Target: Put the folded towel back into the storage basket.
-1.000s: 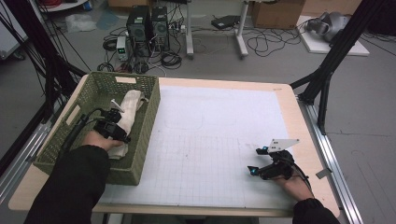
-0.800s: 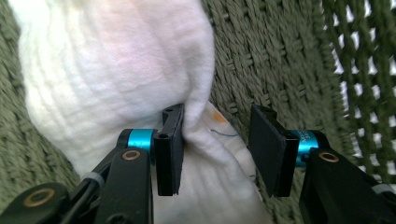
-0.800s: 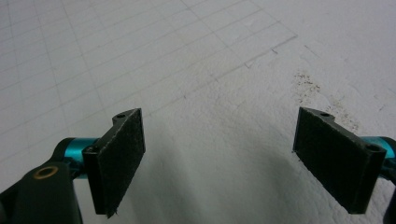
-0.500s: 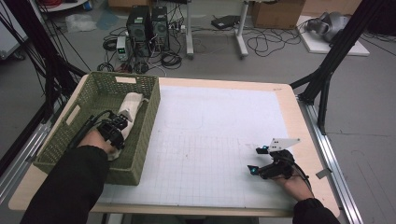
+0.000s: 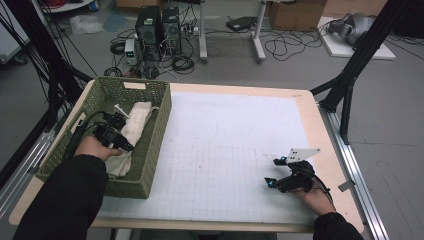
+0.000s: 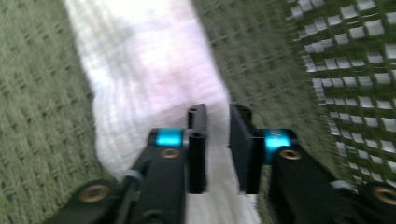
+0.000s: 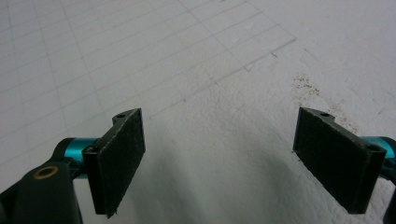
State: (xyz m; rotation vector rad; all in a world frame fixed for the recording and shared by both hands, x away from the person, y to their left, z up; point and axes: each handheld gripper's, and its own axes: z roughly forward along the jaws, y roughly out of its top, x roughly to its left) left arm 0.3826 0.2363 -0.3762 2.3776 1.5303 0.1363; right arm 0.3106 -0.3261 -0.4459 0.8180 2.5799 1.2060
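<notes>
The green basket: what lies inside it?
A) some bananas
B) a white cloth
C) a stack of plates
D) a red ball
B: a white cloth lies along the floor of the green basket, under the left gripper.

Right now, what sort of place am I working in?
Probably a lab or recording workshop: computer towers and loose cables on the floor, black rig struts, and a gridded mat on the table.
</notes>
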